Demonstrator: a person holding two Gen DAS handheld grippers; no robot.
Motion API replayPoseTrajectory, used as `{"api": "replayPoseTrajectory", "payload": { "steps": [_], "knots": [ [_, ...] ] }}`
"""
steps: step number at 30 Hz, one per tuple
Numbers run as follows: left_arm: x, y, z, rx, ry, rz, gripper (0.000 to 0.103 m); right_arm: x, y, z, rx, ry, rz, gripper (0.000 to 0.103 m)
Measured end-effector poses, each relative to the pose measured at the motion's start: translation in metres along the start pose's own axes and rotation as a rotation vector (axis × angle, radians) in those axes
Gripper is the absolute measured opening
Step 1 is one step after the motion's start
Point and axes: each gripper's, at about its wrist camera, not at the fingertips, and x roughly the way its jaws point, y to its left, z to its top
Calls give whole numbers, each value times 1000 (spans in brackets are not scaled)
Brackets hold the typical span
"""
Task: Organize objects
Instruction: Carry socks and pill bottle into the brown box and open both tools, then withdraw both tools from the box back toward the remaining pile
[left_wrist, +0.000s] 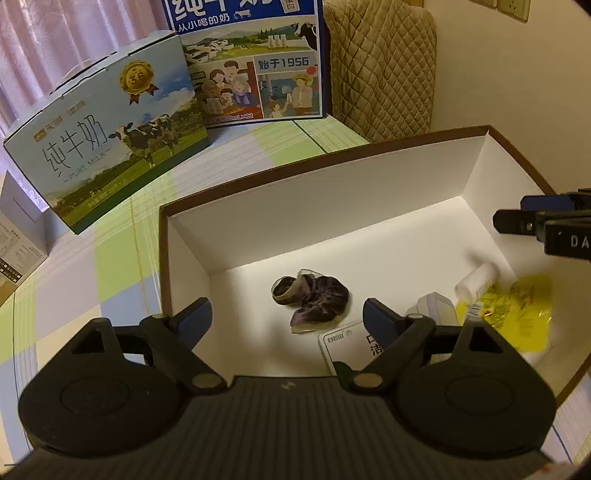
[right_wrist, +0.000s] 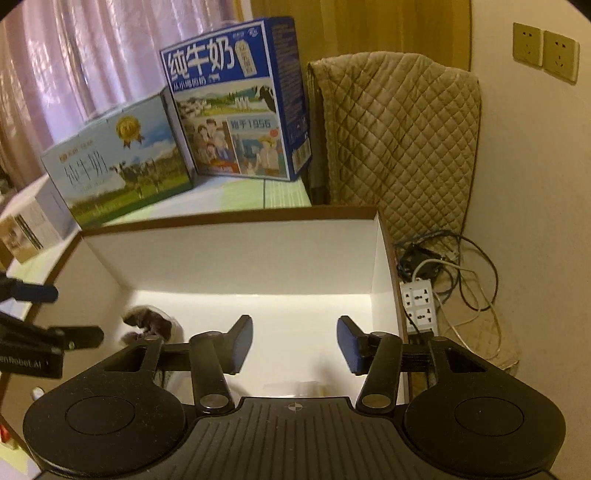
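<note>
milk carton (left_wrist: 107, 147) "pure milk" | blue carton (left_wrist: 255, 62) "1956" | left gripper (left_wrist: 286, 319) empty

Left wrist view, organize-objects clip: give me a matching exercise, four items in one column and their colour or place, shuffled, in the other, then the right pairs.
Items:
1. scrunchie
2. crinkly packet
3. storage box
4. tall milk carton

Descriptions:
A. yellow, at the box's right end
B. blue, standing upright behind the box
C. dark purple, on the box floor near the middle
D. white inside, brown rim

Pairs: 1-C, 2-A, 3-D, 4-B
</note>
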Motion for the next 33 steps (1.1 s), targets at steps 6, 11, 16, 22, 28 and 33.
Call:
{"api": "replayPoseTrajectory", "payload": {
  "steps": [6, 11, 16, 22, 28, 33],
  "knots": [
    [-25, 3, -8, 24, -50, -6, 94, -25, 5, -5, -35, -64, 36, 60],
    [-54, 8, -20, 66, -111, 3, 99, -45, 16, -22, -93, -79, 70, 66],
    [-80, 14, -34, 73, -145, -16, 99, -66, 26, -38, -112, -86, 101, 67],
    [-116, 25, -61, 27, -192, -56, 99, -98, 35, -51, -86, -118, 134, 69],
    [-155, 41, -95, -58, -222, -76, 99, -128, 50, -65, -73, -144, 160, 72],
    [-179, 54, -115, -127, -211, -94, 99, -145, 68, -76, -81, -144, 142, 74]
  ]
}}
